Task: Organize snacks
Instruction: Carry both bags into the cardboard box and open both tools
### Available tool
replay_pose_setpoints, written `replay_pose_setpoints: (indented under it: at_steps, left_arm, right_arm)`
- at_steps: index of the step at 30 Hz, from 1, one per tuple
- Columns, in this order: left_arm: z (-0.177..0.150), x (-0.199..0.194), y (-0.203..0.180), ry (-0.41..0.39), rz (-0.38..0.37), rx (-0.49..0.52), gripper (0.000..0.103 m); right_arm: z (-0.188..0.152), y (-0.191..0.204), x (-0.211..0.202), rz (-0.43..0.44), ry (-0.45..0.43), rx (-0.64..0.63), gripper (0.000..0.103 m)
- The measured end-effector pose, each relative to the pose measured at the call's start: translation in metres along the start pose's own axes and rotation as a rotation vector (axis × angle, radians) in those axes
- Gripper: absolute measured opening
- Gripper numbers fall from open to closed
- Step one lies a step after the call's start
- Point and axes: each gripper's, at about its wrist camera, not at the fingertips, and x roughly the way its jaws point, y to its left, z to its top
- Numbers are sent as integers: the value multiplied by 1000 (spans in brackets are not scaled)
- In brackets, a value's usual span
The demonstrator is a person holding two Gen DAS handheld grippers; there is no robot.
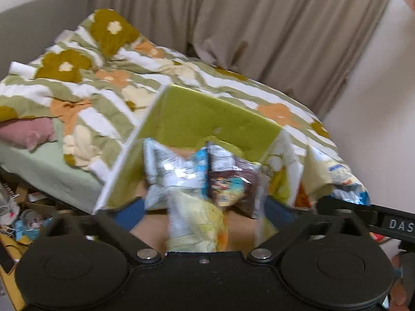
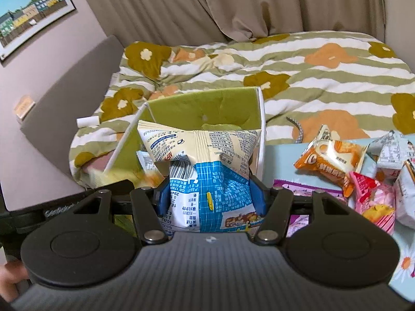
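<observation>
A green-lined open box (image 1: pixel 207 119) stands on the bed and holds several snack packets. In the left wrist view, my left gripper (image 1: pixel 205 212) has its blue fingers (image 1: pixel 132 212) wide apart with a blurred yellow-white packet (image 1: pixel 197 223) between them, over the box. In the right wrist view, my right gripper (image 2: pixel 211 197) is shut on a cream and blue snack packet (image 2: pixel 207 171), held at the near edge of the box (image 2: pixel 207 106). The right gripper's packet also shows at the right in the left wrist view (image 1: pixel 334 176).
Loose snacks lie on a light blue cloth (image 2: pixel 404 274) to the right: an orange packet (image 2: pixel 329 160), a pink one (image 2: pixel 373 199), white ones (image 2: pixel 394 150). A floral quilt (image 2: pixel 311 77) covers the bed. Curtains (image 1: pixel 259 26) hang behind. Floor clutter (image 1: pixel 20 212) sits at left.
</observation>
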Motion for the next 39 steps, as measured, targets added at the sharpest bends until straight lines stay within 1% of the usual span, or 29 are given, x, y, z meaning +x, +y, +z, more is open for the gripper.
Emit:
replay_pose_setpoints:
  at_steps: [3, 5, 7, 10, 14, 18, 21, 22, 23, 24, 25, 30, 35, 39]
  left_arm:
    - [-2, -3, 4, 6, 33, 16, 102]
    - [-2, -5, 5, -4, 58, 38, 102]
    - [-4, -11, 1, -22, 88, 67, 102]
    - [-5, -18, -2, -39, 126, 85, 102]
    - [-3, -21, -3, -47, 147, 107, 102]
    - [-2, -23, 1, -48, 170, 110, 102]
    - [-3, -22, 5, -38, 185, 109, 102]
    - [-4, -22, 7, -33, 189, 109, 102]
    - [-5, -22, 8, -30, 193, 107, 102]
    - [-5, -22, 10, -25, 195, 105, 102]
    - [-6, -22, 11, -20, 194, 104, 102]
    - [-10, -25, 15, -5, 190, 103, 102]
    - [-9, -33, 16, -22, 183, 105, 102]
    - [-6, -41, 14, -39, 166, 117, 102]
  right_arm:
    - [-2, 5, 8, -22, 13, -3, 75]
    - [-4, 6, 12, -28, 22, -5, 75]
    - [-4, 6, 16, -20, 33, -2, 75]
    - [-4, 10, 20, -3, 42, -14, 75]
    - [1, 16, 28, 24, 57, -26, 75]
    - [3, 20, 45, 25, 89, -38, 75]
    - [1, 22, 55, 20, 102, -47, 79]
    - [0, 24, 58, 18, 105, -47, 82]
    - [-2, 24, 58, 20, 106, -40, 93]
    - [-4, 23, 59, 23, 99, -27, 101]
    - [-7, 22, 58, 26, 89, -16, 103]
    - [-17, 18, 51, 24, 64, -2, 103]
    - [-20, 20, 41, 24, 25, -7, 103]
    - [-20, 24, 31, 39, 14, 6, 103]
